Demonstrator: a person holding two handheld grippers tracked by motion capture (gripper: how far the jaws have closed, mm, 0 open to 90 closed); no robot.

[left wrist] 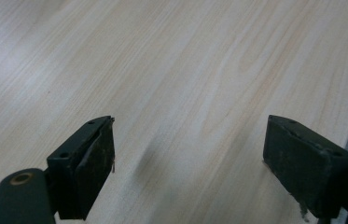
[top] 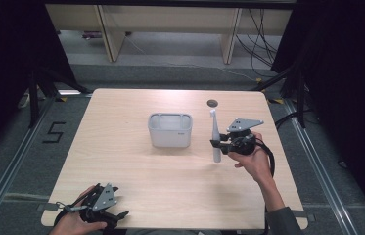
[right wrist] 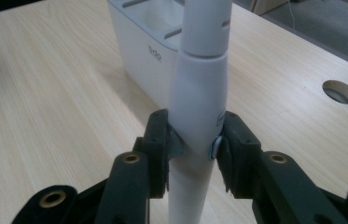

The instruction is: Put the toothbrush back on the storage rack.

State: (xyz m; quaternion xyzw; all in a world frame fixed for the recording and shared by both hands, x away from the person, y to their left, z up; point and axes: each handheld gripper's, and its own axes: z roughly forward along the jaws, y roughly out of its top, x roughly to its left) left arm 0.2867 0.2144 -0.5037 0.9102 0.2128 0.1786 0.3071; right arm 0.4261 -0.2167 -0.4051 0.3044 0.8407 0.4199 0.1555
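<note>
The right gripper [top: 215,143] is seen held upright above the table [top: 121,161], its jaws pinched on the body of a white electric toothbrush [top: 215,137]. In the right gripper view the toothbrush [right wrist: 198,102] is clamped at mid-handle between the two pads, with its lower end below the jaws and its head rising out of the top of the picture. It stands close to vertical, just beside the right wall of a grey compartmented holder [top: 170,129], apart from it. The left gripper [top: 102,208] rests at the near-left edge of the table, jaws spread wide with nothing between them; bare wood is seen between them in the left gripper view.

Risks noted — the handle is smooth, rounded and tapered, so it may slip or rotate in the pads if the grip is eased or the hand is tilted. If insertion into the holder is intended, the slots appear narrow — a misaligned descent could strike the rim and push the light holder across the table, since it is not steadied by the left gripper.
</note>
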